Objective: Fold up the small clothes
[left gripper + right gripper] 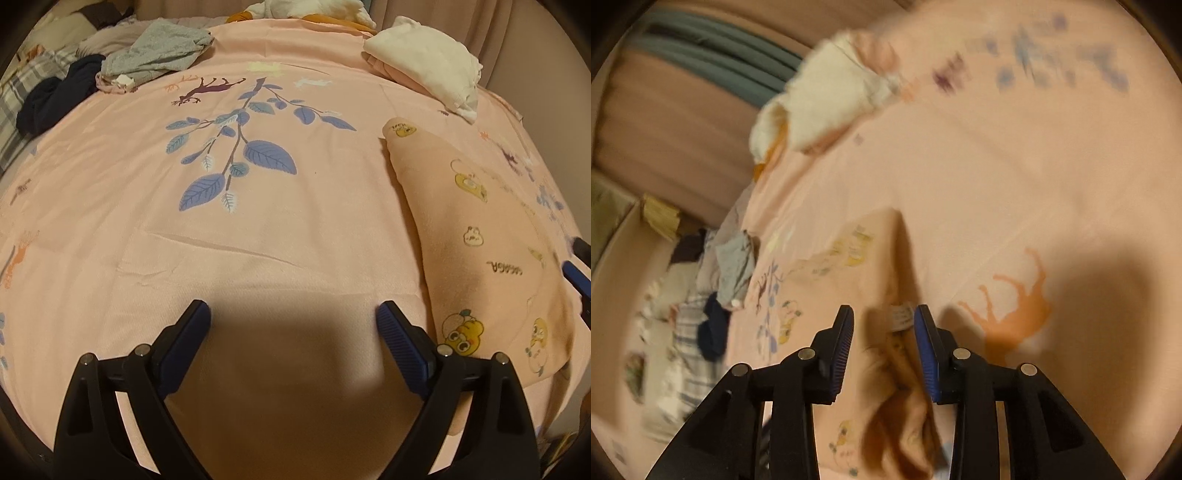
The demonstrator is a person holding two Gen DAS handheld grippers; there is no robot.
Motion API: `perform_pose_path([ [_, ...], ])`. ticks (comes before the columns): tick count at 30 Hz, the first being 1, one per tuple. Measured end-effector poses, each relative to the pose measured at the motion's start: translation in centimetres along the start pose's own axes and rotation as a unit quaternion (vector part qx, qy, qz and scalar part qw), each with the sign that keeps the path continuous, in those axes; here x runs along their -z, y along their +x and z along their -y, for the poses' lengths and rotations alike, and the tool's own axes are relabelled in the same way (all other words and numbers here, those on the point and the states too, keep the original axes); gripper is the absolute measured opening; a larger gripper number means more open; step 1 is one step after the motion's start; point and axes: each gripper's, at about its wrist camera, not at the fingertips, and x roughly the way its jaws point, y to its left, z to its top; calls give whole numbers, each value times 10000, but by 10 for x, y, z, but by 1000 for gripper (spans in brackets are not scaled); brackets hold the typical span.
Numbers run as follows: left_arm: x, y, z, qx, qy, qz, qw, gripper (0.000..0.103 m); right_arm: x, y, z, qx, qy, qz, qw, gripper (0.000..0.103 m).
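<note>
A peach garment (469,236) printed with yellow cartoon figures lies flattened on the pink bedsheet (258,240), to the right in the left wrist view. My left gripper (293,314) hovers over bare sheet just left of it, wide open and holding nothing. My right gripper (576,260) shows at the garment's right edge. In the blurred right wrist view, the right gripper (884,317) stands partly open. The garment's rumpled edge (901,413) and its white label (902,317) lie between the fingers. The pads do not press on the cloth.
A cream and pink folded stack (424,66) sits at the far right of the bed. Grey clothing (159,51) and a dark navy piece (55,103) lie at the far left beside plaid bedding (14,96). More white and orange clothes (314,11) are at the back edge.
</note>
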Motion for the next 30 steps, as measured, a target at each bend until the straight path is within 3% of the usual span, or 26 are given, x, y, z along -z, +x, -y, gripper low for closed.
perform_pose_path([
  [1, -1, -1, -3, 80, -79, -7, 9999, 92, 4, -9, -10, -176, -227, -13, 9996, 34],
  [4, -3, -2, -8, 235, -245, -31, 9994, 92, 22, -14, -33, -456, -744, -351, 9956, 61],
  [7, -1, -7, -6, 304, -196, -115, 9993, 91, 44, -9, -49, -376, -1217, -476, 9907, 62],
  [10, 5, -15, 5, 843, 53, -307, 9960, 91, 60, -1, -53, 2, -1566, -686, 9853, 62],
  [12, 10, -17, 14, 963, 197, -348, 9946, 91, 71, 4, -50, 227, -1740, -805, 9812, 62],
  [13, 14, -18, 23, 817, 436, -293, 9953, 91, 76, 9, -47, 280, -1789, -879, 9795, 59],
  [15, 22, -17, 38, 374, 882, -191, 9952, 91, 80, 15, -41, 424, -1795, -918, 9785, 39],
  [17, 30, -12, 51, -268, 1317, -153, 9908, 92, 73, 20, -31, 915, -1668, -865, 9779, 0],
  [18, 33, -11, 54, -386, 1414, -94, 9892, 92, 68, 20, -22, 1193, -1495, -815, 9781, 0],
  [21, 31, -10, 52, -394, 1376, -152, 9896, 87, 56, 14, 1, 701, -1004, -867, 9887, 0],
  [26, 33, -11, 42, -993, 1493, 79, 9838, 86, 58, 14, -8, 941, -1267, -821, 9840, 0],
  [30, 29, -11, 31, -905, 1396, 41, 9861, 87, 62, 9, -12, 1138, -1335, -791, 9813, 0],
])
